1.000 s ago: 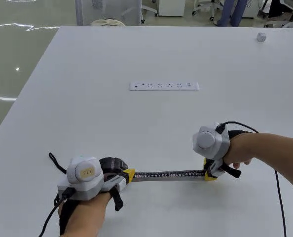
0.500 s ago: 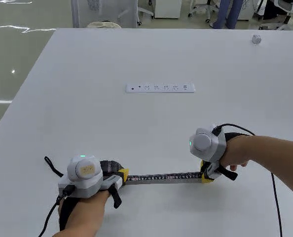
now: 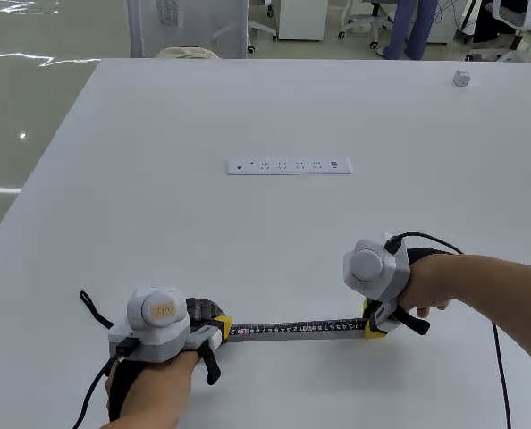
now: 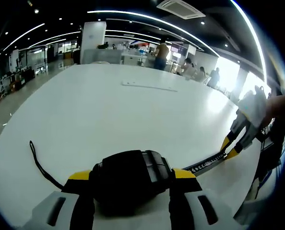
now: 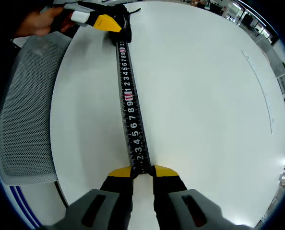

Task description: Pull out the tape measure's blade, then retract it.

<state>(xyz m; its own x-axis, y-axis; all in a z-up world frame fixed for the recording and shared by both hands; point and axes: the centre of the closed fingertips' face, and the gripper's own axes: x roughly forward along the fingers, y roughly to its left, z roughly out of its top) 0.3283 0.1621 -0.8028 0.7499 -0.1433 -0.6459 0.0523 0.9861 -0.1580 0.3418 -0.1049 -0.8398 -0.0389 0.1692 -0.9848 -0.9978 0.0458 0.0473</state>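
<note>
Though apart, power strip (image 3: 289, 166) beyond blade (image 3: 297, 330).

The blade (image 3: 292, 330) stretches from 9 to 3 o'clock, from the tape measure (image 3: 203, 311) in the left gripper (image 3: 217, 328) to the right gripper (image 3: 373, 328), barring any low pass across it. Toward 12 o'clock the table (image 3: 158, 206) lies open up to the power strip (image 3: 289, 166). A small grey object (image 3: 461, 79) sits far off at 1 o'clock.

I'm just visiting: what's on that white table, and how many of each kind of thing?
Grippers: 2, the left gripper and the right gripper, both clamped on the tape measure
Tape measures: 1
Power strip: 1
Small grey object, too far off to identify: 1
Total: 5
</note>
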